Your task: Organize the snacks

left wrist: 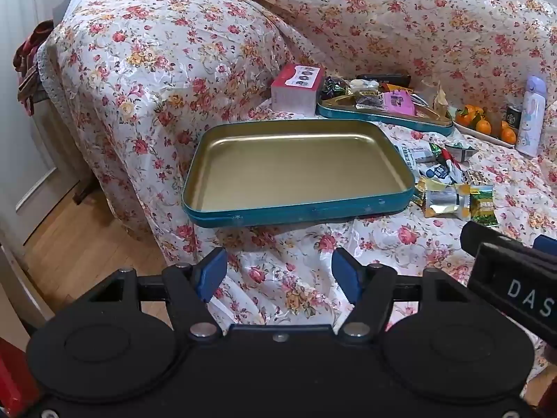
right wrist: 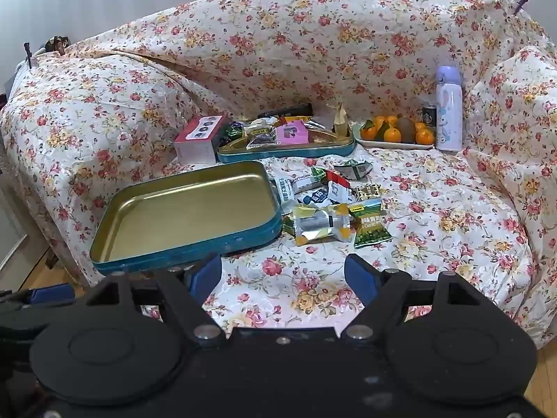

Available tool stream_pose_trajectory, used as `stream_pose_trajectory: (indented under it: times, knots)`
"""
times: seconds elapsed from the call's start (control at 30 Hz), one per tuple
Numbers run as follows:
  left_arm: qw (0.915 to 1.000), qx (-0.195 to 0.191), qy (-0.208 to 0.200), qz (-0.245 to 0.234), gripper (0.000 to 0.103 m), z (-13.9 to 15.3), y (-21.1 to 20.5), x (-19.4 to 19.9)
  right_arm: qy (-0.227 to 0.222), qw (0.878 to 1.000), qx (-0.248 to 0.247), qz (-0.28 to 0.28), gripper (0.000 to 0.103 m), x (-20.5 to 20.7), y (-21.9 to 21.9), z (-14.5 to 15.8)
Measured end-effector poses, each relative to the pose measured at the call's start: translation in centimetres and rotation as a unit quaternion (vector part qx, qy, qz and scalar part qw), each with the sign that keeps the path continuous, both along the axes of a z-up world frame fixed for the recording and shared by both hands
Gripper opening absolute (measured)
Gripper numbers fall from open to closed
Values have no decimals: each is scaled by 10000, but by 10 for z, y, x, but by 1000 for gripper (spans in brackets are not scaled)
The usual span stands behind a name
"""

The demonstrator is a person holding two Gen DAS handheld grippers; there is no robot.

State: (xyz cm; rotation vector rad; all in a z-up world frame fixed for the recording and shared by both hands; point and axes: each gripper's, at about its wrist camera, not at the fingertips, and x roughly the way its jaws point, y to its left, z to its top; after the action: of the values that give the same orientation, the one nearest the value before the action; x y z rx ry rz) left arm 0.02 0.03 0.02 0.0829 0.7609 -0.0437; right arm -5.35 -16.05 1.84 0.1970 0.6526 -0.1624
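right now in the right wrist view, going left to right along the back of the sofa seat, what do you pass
pink box → teal tray holding snacks → plate of oranges → dark can → lilac bottle

Two handheld grippers are hovering side by side, both tilting downward and forward. The left gripper is holding its blue-padded fingers spread wide, with nothing between them and nothing touching the pads. The right gripper is doing the same, its blue fingertips standing far apart and gripping nothing. In the left wrist view, the black body of the right gripper is showing at the right edge, just beside and slightly ahead of the left one. In the right wrist view, part of the left gripper is peeking in at the left edge.
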Motion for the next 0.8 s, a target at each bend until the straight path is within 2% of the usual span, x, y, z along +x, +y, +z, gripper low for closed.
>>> stream_pose_trajectory:
  times: [0.33,0.4,0.8]
  knots:
    - [9996,-68,35,-285,67,1,-9,-6,-27,10000,37,-76,82,-2,0,2]
    - [9991,-217,99,-361,67,-4,-10,-5,-30,9999,36,-91,82,-2,-1,0]
    - [9974,-232,162,-667,67,-3,-14,-5,-143,9995,-26,-284,82,-7,-4,4]
